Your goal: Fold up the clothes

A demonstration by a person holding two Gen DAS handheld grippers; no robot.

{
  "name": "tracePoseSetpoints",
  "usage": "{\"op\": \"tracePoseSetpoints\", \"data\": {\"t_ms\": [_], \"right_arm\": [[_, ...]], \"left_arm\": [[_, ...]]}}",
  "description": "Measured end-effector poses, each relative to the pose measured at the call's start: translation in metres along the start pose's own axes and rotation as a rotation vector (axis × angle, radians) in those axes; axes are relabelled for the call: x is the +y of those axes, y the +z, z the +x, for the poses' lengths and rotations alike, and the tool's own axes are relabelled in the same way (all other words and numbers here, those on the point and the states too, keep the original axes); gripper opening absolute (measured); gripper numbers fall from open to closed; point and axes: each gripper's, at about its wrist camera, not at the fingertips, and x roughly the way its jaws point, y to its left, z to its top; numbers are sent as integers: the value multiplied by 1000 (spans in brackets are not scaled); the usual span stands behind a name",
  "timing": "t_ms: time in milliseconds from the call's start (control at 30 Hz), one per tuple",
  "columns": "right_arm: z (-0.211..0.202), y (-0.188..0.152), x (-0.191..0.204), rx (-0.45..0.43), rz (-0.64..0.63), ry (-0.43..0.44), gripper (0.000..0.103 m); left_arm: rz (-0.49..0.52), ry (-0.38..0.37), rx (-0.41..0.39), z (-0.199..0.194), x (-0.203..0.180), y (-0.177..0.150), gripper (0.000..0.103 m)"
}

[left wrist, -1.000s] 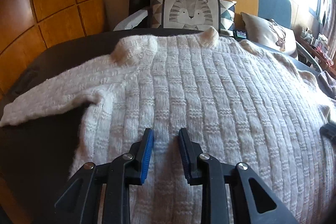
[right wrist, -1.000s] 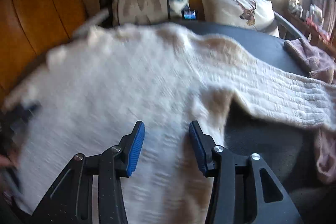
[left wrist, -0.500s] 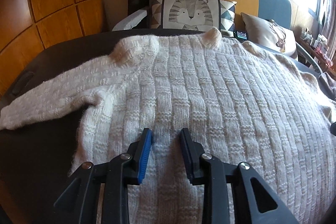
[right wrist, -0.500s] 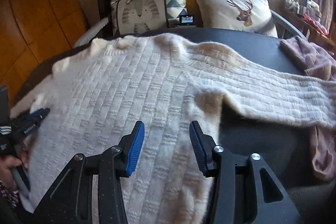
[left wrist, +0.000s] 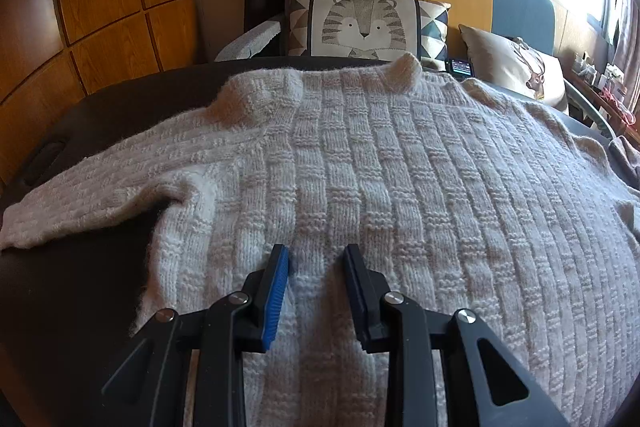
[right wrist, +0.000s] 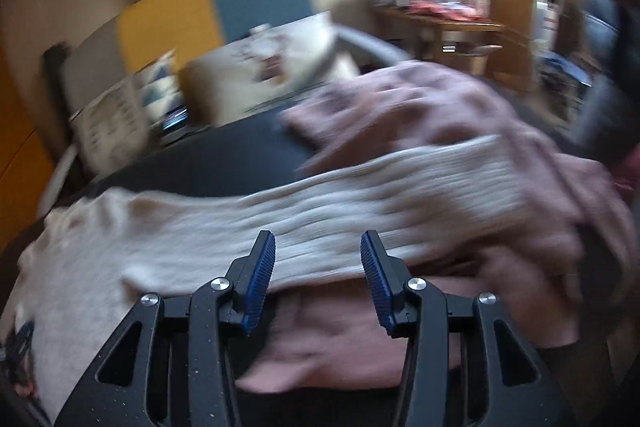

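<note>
Fingers (left wrist: 282,269) of both grippers stand released over the cream sweater (left wrist: 400,187); a pink garment (right wrist: 440,107) underlies its sleeve (right wrist: 360,195).

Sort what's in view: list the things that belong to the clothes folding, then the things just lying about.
Part of the job:
cream knitted sweater
its right sleeve
pink garment
left gripper
right gripper

Just lying about:
tiger cushion
deer cushion
small screen device

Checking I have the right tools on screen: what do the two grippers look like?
Both match: the left gripper and right gripper are matte black, with two angular fingers, triangular cutouts, round silver pivot screws and ribbed blue pads inside the tips. No cables, markings or sleeves show.
</note>
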Motion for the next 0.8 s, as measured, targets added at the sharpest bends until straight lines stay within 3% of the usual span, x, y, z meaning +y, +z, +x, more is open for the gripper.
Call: {"op": "tracePoseSetpoints", "data": {"t_ms": [167,233,300,467,533,567,700,800], "right_arm": [[-8,18,-52,-22,49,-159,48],[-8,26,-67,-23,51,-266,48],[-7,30,-77,-24,58,-295,48],[8,33,-86,13,44,-265,49],[15,33,-82,33,29,-265,59],[22,33,-81,59,16,-302,59],[37,33,-81,92,50,-269,59],[50,30,-72,123,-11,-293,59]], "left_arm": [[2,1,-2,0,0,-1,29],[1,-1,-2,0,1,-1,29],[0,-2,-3,0,1,-1,29],[0,-3,-4,0,1,0,29],[0,-3,-4,0,2,0,29],[0,-3,-4,0,2,0,29],[-1,-5,-5,0,2,-1,29],[0,-4,-5,1,3,-1,29]]}}
